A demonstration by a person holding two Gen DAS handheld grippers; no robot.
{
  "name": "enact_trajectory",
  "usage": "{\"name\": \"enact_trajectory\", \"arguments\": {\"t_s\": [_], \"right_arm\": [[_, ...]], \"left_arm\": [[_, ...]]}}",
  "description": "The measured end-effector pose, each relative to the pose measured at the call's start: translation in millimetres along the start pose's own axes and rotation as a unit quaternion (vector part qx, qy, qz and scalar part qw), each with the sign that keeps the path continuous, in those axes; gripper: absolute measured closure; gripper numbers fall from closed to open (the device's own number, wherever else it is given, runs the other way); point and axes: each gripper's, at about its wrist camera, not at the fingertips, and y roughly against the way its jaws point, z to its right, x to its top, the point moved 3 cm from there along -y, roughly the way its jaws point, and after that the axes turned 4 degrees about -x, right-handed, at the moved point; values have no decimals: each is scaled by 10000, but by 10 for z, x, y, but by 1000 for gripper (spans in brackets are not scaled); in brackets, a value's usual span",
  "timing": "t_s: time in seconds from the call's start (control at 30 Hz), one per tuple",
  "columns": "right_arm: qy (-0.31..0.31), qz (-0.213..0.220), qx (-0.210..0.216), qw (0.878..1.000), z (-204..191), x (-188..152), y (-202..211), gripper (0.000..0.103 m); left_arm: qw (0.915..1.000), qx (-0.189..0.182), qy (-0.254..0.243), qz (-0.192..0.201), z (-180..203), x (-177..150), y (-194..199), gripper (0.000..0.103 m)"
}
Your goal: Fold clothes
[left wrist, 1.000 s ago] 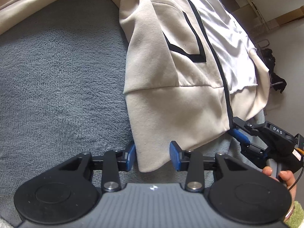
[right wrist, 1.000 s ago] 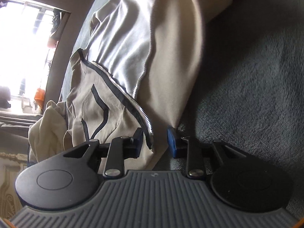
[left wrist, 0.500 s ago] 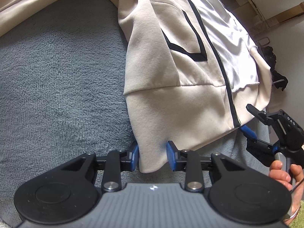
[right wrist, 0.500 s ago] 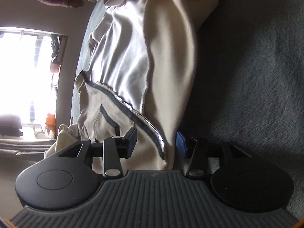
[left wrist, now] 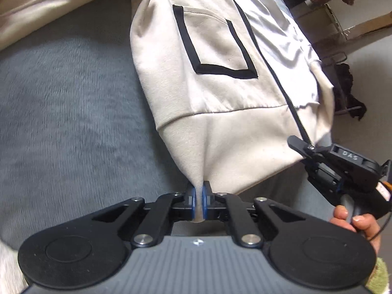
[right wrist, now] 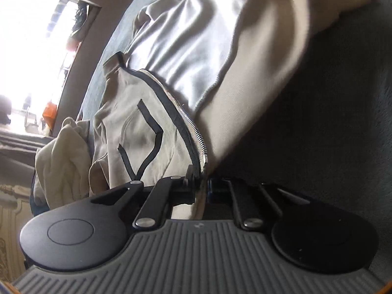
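One grey fleecy blanket [left wrist: 68, 112] covers the surface at the left of the left wrist view, and across it lies one cream zip-up jacket [left wrist: 220, 78], front upward and open down the middle so that its white lining [left wrist: 281, 36] shows. One sleeve [left wrist: 49, 2] stretches away toward the upper left corner. On the front panel sits one pocket outlined in black trim [left wrist: 220, 69], and to the right of it one dark zipper [left wrist: 289, 105] runs down to the hem.

The left tongs [left wrist: 199, 202] are closed tight on the ribbed hem band, pinching one fold of cream cloth between two blue pads [left wrist: 193, 201]; the fabric draws up into a taut ridge from the grip. Further right, the right tongs [left wrist: 310, 150] meet the hem corner at the bottom of the zipper, with one hand [left wrist: 355, 223] wrapped round their handle.

In the right wrist view, one bright window [right wrist: 36, 36] sits at the far left, then a bunched part of the cream cloth [right wrist: 63, 154], then the pocket panel, then the metal zipper teeth. There the right tongs clamp the zipper edge of the hem, narrowed onto it.
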Motion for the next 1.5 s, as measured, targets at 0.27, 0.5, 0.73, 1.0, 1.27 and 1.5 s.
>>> {"name": "enact_trajectory", "arguments": {"t_s": [0.27, 0.5, 0.73, 1.0, 1.27, 1.5], "right_arm": [[138, -200, -247, 9994, 177, -42, -78, 97], [353, -347, -455, 9977, 283, -103, -265, 94], [223, -358, -435, 9982, 361, -114, -285, 95], [209, -354, -502, 9979, 341, -116, -332, 95], [208, -343, -479, 9980, 366, -129, -325, 95], [244, -388, -486, 9978, 367, -96, -315, 95]], "left_arm": [[9992, 364, -149, -98, 40, -91, -333, 97], [9956, 588, -686, 264, -90, 11, -61, 60], [9801, 228, 453, 1919, -388, 1145, 353, 28], [9447, 651, 2079, 2451, -841, 2033, 114, 93], [9354, 1599, 1119, 2949, -882, 2045, 143, 96], [9389, 1809, 324, 2910, -814, 2024, 134, 80]]}}
